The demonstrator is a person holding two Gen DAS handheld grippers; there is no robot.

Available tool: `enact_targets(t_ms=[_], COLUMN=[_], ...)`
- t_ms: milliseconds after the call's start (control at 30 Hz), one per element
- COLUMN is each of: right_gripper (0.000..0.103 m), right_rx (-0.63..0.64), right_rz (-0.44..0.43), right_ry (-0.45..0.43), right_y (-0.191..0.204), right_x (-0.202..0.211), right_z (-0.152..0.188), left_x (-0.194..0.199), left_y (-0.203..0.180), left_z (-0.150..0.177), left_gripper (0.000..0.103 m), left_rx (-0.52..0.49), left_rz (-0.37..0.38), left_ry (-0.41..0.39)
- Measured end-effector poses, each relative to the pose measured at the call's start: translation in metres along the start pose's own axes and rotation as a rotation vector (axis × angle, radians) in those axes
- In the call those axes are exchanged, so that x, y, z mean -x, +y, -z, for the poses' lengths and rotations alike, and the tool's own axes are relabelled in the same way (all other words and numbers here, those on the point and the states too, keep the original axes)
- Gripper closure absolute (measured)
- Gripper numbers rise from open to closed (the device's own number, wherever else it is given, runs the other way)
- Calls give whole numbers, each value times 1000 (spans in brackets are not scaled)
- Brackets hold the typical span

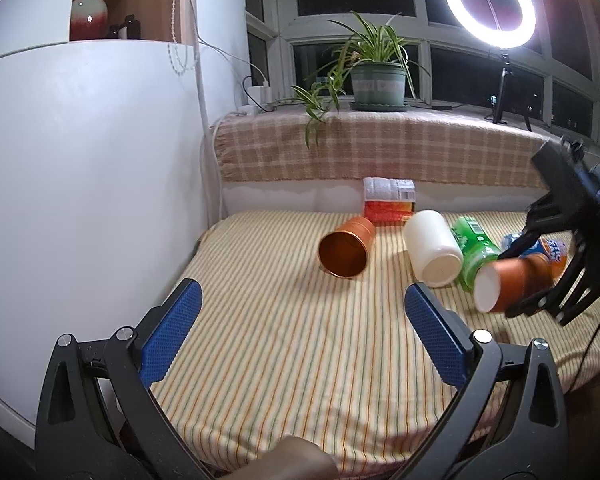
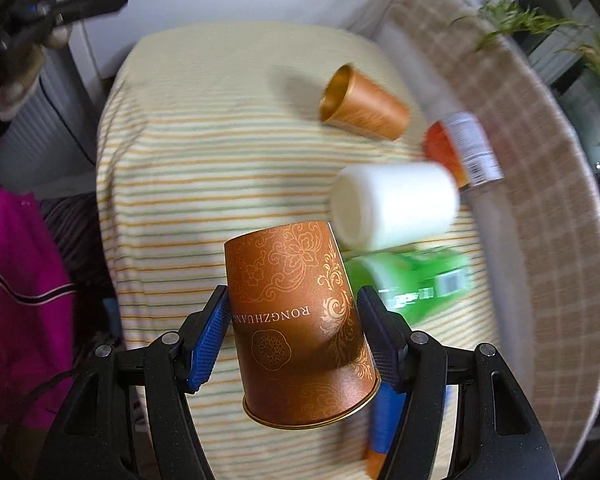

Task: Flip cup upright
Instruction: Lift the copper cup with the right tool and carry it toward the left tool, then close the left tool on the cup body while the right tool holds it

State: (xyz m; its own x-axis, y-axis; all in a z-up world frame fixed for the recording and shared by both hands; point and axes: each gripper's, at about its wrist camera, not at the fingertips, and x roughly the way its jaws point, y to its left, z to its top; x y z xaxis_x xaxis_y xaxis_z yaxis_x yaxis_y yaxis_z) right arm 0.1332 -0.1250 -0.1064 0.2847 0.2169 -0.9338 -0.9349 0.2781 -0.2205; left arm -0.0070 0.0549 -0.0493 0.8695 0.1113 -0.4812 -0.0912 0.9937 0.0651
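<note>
Right tool (image 2: 294, 320) grips orange paper cup (image 2: 296, 320), lifted above striped table (image 2: 172, 184). Left tool (image 1: 300, 328) spread wide, holding nothing.

The left wrist view sits low at the near edge of the striped yellow bedspread (image 1: 300, 360), facing the dark window. The right wrist view looks steeply down over the same bedspread (image 2: 180, 184) from close above. Both share the fallen copper-coloured paper cup (image 1: 346, 248) (image 2: 362, 106) and the white plastic cylinder (image 1: 434, 254) (image 2: 396, 204).
</note>
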Motion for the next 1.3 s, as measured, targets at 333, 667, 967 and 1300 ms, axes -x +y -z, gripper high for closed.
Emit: enact_targets(t_ms=[333,667,967,1300], right_gripper=[37,29,29,29], right_rx=[-76,-186,-617,-974], right_rz=[-77,-69,31,98], right_ry=[15,-120,-319,-387], right_y=[4,4,21,73], right_x=[-20,16,60,79], right_z=[7,22,105,190], left_x=[-5,-16,-40,-74], left_y=[-3,-34,-102,-189], left_z=[-1,-17,-24,-9], left_gripper=[0,2,10,17], left_rx=[-46,-177,-466,-826], left_rz=[110,278,532,699], left_ry=[44,66,165,336])
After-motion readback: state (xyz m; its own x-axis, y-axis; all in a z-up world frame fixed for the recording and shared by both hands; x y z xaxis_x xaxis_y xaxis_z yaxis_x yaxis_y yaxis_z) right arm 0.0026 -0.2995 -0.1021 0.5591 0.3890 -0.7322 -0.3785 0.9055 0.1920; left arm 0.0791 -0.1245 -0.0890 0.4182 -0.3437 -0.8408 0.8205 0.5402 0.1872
